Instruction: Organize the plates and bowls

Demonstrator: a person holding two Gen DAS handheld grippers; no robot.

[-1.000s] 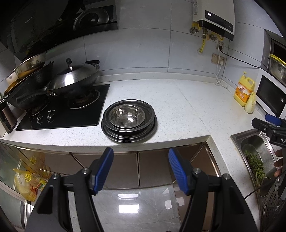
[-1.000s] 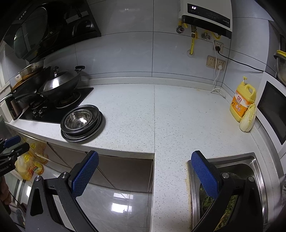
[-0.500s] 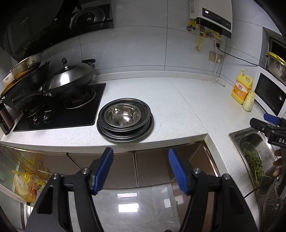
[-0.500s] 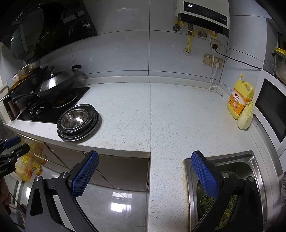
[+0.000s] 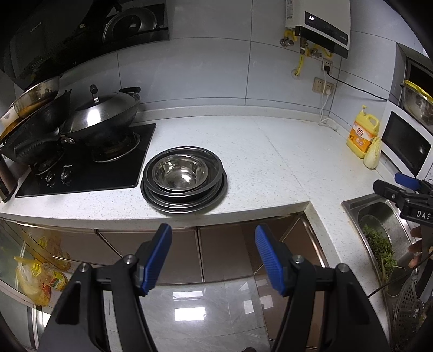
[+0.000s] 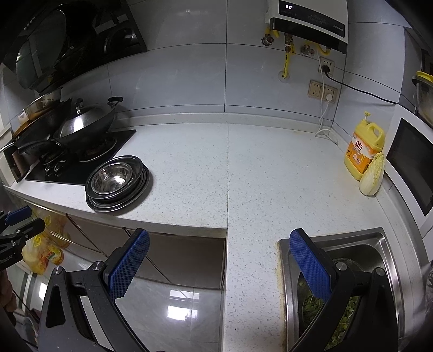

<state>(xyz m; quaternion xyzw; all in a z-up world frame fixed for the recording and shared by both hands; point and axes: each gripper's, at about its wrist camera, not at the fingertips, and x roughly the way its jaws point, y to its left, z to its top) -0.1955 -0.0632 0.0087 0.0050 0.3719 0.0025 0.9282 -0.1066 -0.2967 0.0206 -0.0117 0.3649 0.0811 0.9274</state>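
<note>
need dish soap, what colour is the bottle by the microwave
Yellow with an orange label, clearest in the right wrist view.

Walls: large pale grey glossy tiles (image 6: 167,81) with thin seams, meeting in a corner on the right.
Wall fittings: a white box-shaped water heater with a dark front panel (image 5: 322,24); beige wall sockets (image 6: 322,92) below it.
Worktop: a white speckled stone L-shaped counter (image 6: 270,173).
Cabinets: brown glossy doors (image 5: 222,243) under the counter.
Floor: grey polished tiles (image 5: 189,306) with bright reflected light patches.
</note>
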